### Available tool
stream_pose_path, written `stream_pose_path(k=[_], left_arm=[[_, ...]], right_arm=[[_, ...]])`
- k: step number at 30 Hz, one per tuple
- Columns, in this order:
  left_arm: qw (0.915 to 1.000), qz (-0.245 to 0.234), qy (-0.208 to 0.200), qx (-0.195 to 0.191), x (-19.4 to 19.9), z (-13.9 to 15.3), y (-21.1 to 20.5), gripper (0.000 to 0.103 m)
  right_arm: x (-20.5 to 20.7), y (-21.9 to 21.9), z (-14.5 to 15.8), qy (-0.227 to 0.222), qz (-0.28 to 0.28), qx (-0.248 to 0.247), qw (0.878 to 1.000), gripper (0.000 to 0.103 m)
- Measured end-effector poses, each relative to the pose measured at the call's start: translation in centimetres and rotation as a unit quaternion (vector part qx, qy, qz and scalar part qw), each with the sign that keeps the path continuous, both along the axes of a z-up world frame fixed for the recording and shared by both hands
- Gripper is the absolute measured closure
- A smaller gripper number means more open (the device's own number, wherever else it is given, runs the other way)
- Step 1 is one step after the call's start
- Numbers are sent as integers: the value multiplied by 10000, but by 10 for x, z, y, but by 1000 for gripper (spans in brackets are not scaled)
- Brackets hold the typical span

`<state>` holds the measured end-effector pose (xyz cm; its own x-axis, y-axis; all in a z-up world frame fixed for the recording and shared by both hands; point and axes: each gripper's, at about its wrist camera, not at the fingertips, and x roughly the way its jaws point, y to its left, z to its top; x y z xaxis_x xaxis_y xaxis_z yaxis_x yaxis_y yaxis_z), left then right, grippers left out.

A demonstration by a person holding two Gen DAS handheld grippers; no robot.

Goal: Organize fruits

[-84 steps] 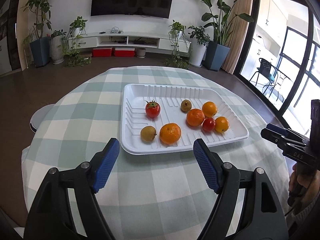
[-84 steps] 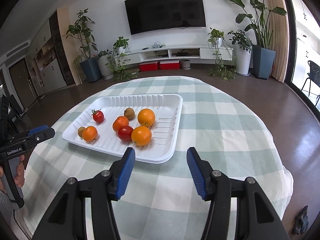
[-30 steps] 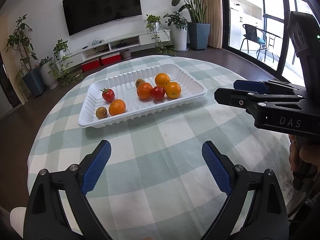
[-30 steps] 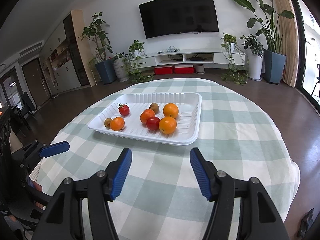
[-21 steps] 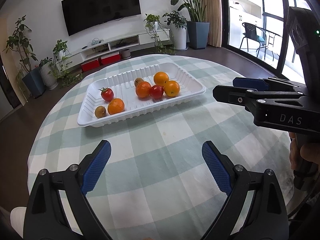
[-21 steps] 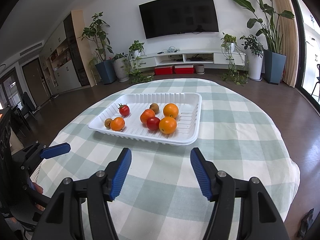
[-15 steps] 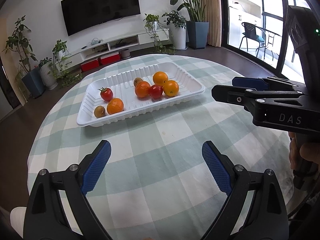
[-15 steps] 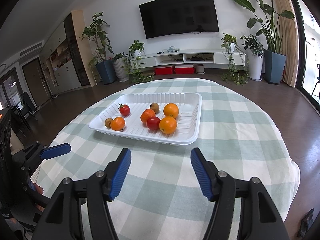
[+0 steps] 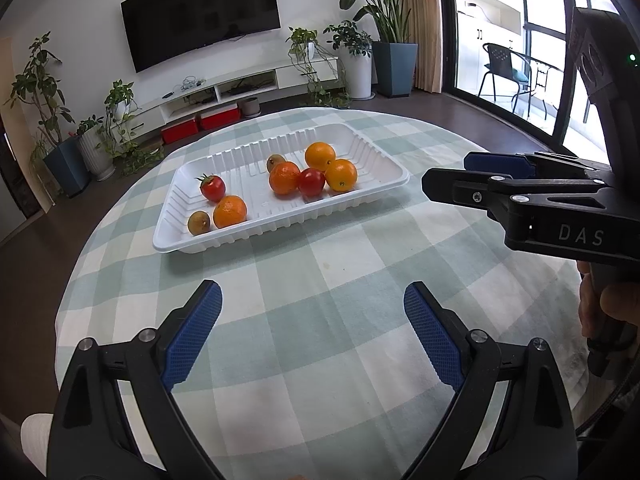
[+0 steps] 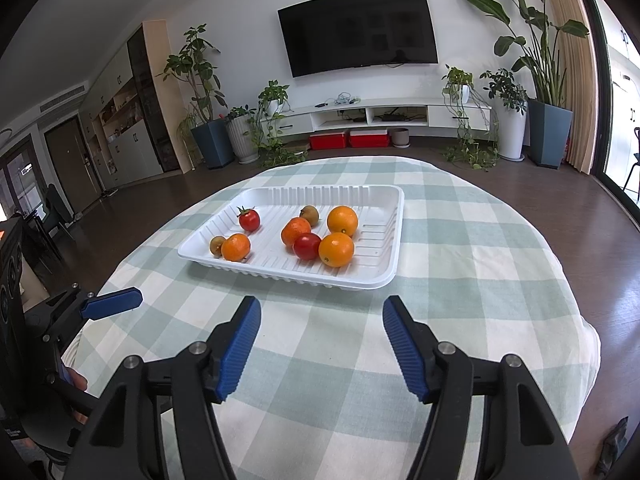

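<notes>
Resting on a round table draped in a pale green and white checked cloth [image 10: 460, 256], a white ribbed plastic tray [image 10: 384, 240] holds all seven fruits. Contents, as seen from the right wrist view: two round oranges at the right end, one nearer [image 10: 336, 249] and one farther [image 10: 342, 220]; a dark red tomato [image 10: 307, 246] touching the nearer orange; a deeper orange mandarin [image 10: 295, 230] just behind that tomato; a small brown-green kiwi-like fruit [image 10: 309, 213] behind the mandarin. At the left end, well apart from that cluster: a red tomato with a green stalk [image 10: 249, 219], a second mandarin [image 10: 236, 247], and a second small brown-green fruit [image 10: 217, 244] touching it.

Left gripper with black frame and blue pads [image 9: 312, 332]: jaws spread wide over bare cloth, nothing between them, short of the tray. Its blue pad tip also shows at the left edge of the right wrist view [image 10: 112, 303].

Right gripper of the same build [image 10: 320, 338]: jaws apart and just been opening a little further, nothing between them, above the cloth near the tray's front edge. A person's hand [image 9: 612, 304] grips its handle at the right edge of the left wrist view
</notes>
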<state>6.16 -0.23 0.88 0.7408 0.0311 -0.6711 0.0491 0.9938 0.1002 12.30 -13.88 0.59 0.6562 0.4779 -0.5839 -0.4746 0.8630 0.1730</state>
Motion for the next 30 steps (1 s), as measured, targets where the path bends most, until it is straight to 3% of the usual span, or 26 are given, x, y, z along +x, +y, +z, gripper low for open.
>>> stream_pose_path(k=[22, 30], left_arm=[[10000, 23, 4, -4, 0, -1, -1, 10], [9999, 140, -5, -83, 1, 0, 5, 5]], right_arm=[[0, 0, 0, 4, 0, 4, 10000, 36], [0, 0, 0, 6, 5, 3, 10000, 36]])
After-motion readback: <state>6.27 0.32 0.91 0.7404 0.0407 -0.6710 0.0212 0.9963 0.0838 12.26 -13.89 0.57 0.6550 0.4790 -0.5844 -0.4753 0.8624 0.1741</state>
